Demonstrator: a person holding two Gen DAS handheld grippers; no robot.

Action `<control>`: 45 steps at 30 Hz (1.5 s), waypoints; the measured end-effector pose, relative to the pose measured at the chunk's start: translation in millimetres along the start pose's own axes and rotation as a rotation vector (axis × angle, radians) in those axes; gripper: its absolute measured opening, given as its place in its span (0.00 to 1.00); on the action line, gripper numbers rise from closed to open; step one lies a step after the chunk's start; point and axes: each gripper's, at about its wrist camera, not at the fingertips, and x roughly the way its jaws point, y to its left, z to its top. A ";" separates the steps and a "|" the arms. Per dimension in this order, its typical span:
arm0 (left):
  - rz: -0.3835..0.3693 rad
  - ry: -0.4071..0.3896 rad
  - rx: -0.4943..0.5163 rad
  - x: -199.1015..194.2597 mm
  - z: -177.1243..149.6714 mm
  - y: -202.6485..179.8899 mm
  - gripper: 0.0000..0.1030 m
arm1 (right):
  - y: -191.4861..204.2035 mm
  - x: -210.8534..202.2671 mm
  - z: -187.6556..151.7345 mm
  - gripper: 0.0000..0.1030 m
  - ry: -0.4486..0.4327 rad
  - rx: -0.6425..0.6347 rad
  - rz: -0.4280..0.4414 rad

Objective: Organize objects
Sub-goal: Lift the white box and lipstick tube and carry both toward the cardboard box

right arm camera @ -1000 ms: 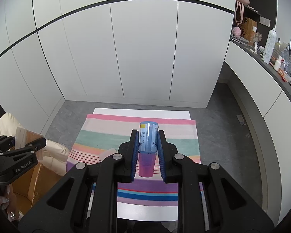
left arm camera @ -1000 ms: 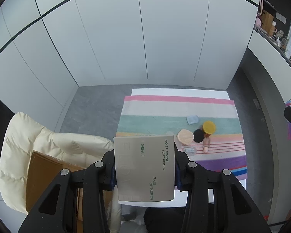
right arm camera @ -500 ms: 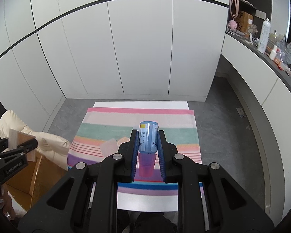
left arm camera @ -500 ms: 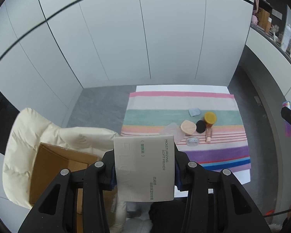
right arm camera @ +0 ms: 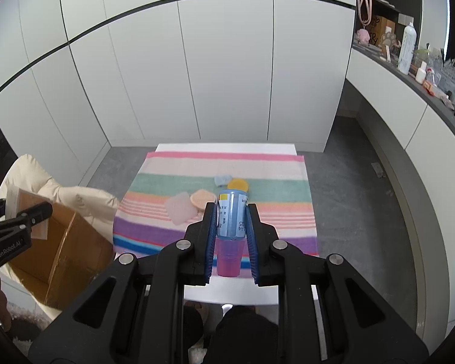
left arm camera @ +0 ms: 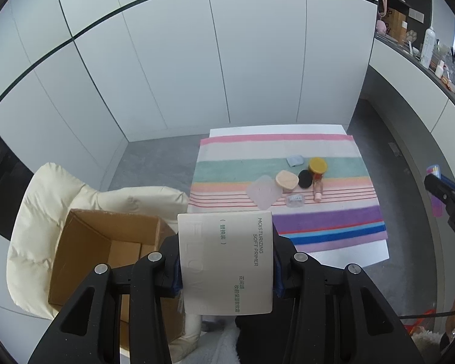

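Note:
My left gripper (left arm camera: 226,244) is shut on a flat white primer box (left arm camera: 226,261), held in the air beside an open cardboard box (left arm camera: 103,261) that sits on a cream chair (left arm camera: 36,212). My right gripper (right arm camera: 230,218) is shut on a blue tube with a pink cap (right arm camera: 231,230), held above the near edge of the striped towel (right arm camera: 215,170). On the towel lie a translucent pad (left arm camera: 264,195), a peach sponge (left arm camera: 286,179), a black puff (left arm camera: 305,179), a yellow-lidded jar (left arm camera: 317,165), a small pink bottle (left arm camera: 318,189), a clear little pot (left arm camera: 294,199) and a pale blue piece (left arm camera: 294,160).
The towel covers a low white table (left arm camera: 348,256) on a grey floor. White cabinet doors (left arm camera: 197,75) close off the back. A counter with bottles and clutter (right arm camera: 415,57) runs along the right. The left gripper shows at the left edge (right arm camera: 12,227) of the right wrist view.
Both views have pulled back from the table and shifted left. The cardboard box has come further into the left wrist view. Both grips are unchanged.

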 end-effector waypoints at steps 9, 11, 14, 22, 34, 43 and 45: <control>-0.010 0.004 -0.015 -14.5 -28.5 8.3 0.43 | -7.5 -11.0 -35.9 0.19 0.039 0.024 0.021; -0.008 0.004 -0.015 -16.8 -34.1 9.5 0.43 | -8.8 -13.9 -43.3 0.19 0.045 0.026 0.020; -0.007 0.012 -0.025 -19.0 -46.3 13.1 0.43 | -10.5 -18.9 -53.3 0.19 0.050 0.024 0.021; -0.014 0.051 -0.032 -21.4 -71.8 18.7 0.43 | -24.0 -29.6 -85.4 0.19 0.086 0.047 0.029; -0.003 0.061 -0.070 -26.3 -82.9 36.1 0.43 | -31.5 -40.0 -99.6 0.19 0.099 0.067 0.026; 0.012 0.065 -0.081 -29.4 -86.2 43.6 0.43 | -19.1 -39.7 -101.3 0.19 0.113 0.048 0.041; 0.018 0.062 -0.086 -31.9 -88.3 47.1 0.43 | -13.5 -38.0 -101.1 0.19 0.123 0.036 0.045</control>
